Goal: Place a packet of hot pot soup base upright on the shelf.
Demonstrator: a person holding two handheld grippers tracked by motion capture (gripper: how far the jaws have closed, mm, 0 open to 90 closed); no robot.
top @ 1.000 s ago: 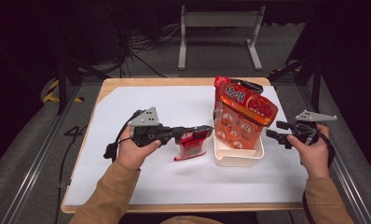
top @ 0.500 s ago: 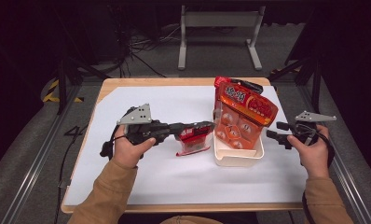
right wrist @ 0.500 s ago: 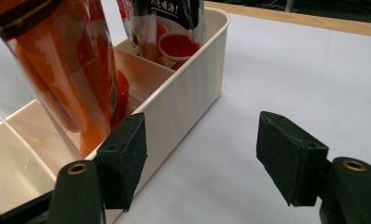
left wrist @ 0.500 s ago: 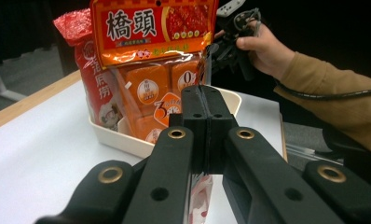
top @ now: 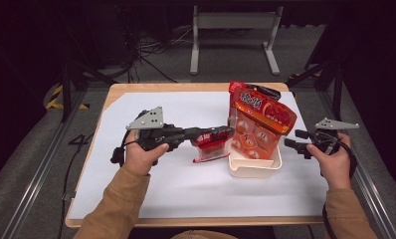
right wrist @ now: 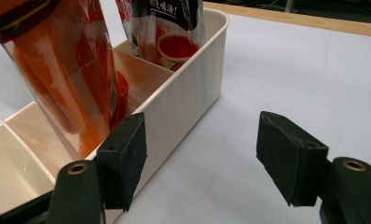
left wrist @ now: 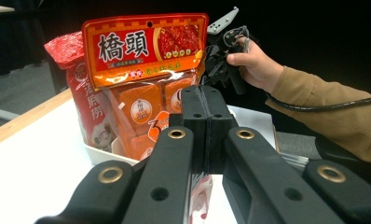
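My left gripper [top: 225, 133] is shut on a small red-and-clear sauce packet [top: 211, 148], which hangs just above the white sheet, left of the white divided bin [top: 253, 169]. In the left gripper view the jaws [left wrist: 204, 126] are pressed together and the packet [left wrist: 200, 196] hangs below them. A large orange pouch [top: 260, 119] stands tilted in the bin, with a red pouch [left wrist: 81, 93] behind it. My right gripper [top: 294, 138] is open, right of the bin. In the right gripper view its pads [right wrist: 202, 154] straddle the bin's side wall [right wrist: 183, 107] without touching it.
A white sheet [top: 176, 189] covers the wooden table [top: 116, 94]. The bin's near compartment [right wrist: 16, 158] holds nothing. A metal stand [top: 233, 30] and cables lie on the floor beyond the table's far edge. Dark rails run along both sides.
My left gripper has carried the red packet slightly up and to the right, closer to the bin. The right gripper has stayed in place.
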